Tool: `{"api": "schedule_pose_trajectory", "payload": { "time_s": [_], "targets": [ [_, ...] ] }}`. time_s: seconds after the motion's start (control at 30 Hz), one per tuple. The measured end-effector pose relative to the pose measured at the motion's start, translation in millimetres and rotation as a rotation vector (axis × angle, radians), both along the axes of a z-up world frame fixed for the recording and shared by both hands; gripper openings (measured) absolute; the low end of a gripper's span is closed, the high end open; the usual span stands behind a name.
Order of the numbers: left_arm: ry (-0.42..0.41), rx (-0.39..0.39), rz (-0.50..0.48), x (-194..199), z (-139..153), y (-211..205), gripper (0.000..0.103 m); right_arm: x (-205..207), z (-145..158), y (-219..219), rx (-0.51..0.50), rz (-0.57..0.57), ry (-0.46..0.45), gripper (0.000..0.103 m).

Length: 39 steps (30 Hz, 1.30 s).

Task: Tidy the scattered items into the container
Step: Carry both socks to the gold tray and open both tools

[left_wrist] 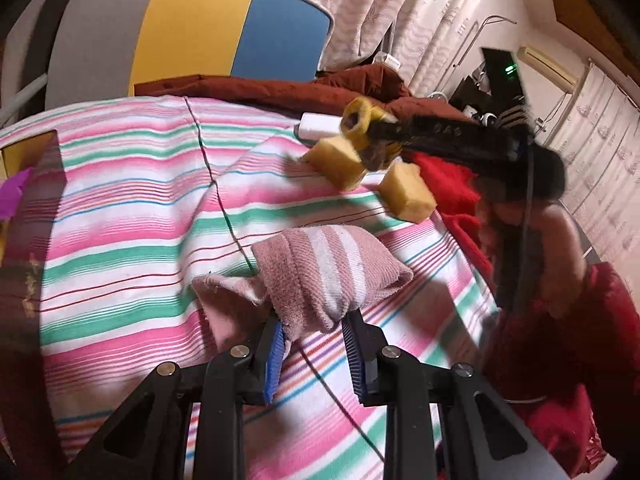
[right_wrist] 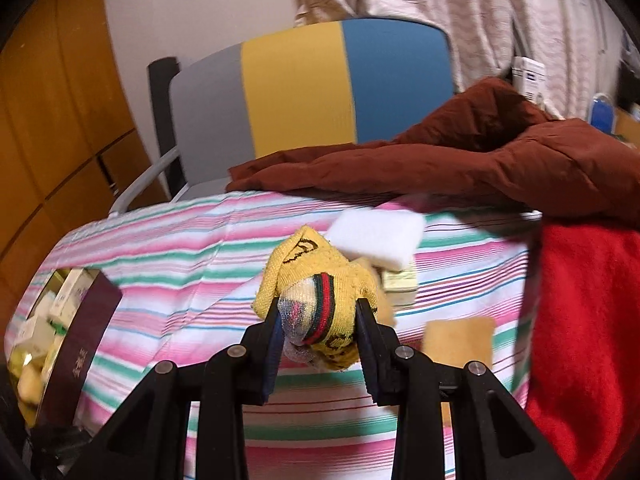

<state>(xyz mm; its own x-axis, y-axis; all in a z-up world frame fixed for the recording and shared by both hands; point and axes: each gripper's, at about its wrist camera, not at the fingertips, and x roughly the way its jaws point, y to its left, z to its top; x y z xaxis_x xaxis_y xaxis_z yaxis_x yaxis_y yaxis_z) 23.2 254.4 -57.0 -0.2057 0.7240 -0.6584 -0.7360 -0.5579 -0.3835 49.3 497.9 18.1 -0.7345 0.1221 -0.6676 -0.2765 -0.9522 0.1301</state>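
My left gripper (left_wrist: 314,326) is shut on a pink and white striped towel (left_wrist: 324,268), lifted over the striped bedsheet (left_wrist: 120,208). My right gripper (right_wrist: 318,322) is shut on a rolled yellow sock (right_wrist: 320,284) with red and green bands; it also shows in the left wrist view (left_wrist: 360,124), held above the bed. Two yellow sponges (left_wrist: 336,160) (left_wrist: 408,192) and a white block (left_wrist: 316,126) lie on the sheet. The container (right_wrist: 52,328), a dark-walled box with several small items inside, stands at the bed's left edge.
A brown quilt (right_wrist: 460,160) and a red blanket (right_wrist: 588,320) lie along the far and right sides of the bed. A white sponge (right_wrist: 376,240) and a tan sponge (right_wrist: 460,340) lie near the sock. A grey, yellow and blue headboard (right_wrist: 300,88) stands behind.
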Motion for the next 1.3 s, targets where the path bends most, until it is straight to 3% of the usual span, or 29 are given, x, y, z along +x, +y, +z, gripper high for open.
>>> {"api": "schedule_pose_trajectory", "payload": {
  "time_s": [0.33, 0.43, 0.8, 1.0, 1.23, 1.3],
  "targets": [
    [0.047, 0.059, 0.04, 5, 30, -49, 0.027, -5, -2, -43, 0.006, 0.169, 0.005, 0.034],
    [0.062, 0.058, 0.078, 1, 37, -68, 0.027, -10, -4, -57, -0.036, 0.211, -0.01, 0.034],
    [0.044, 0.092, 0.31, -42, 46, -145, 0.027, -32, 6, -156, -0.16, 0.391, 0.009, 0.034],
    [-0.052, 0.017, 0.397, -78, 20, -168, 0.027, -59, 10, -212, -0.286, 0.427, -0.007, 0.034],
    [-0.081, -0.06, 0.367, -87, 2, -160, 0.028, -93, 10, -256, -0.263, 0.446, -0.036, 0.035],
    [-0.1, -0.071, 0.364, -89, -1, -158, 0.031, -102, 6, -261, -0.262, 0.448, -0.049, 0.039]
  ]
}}
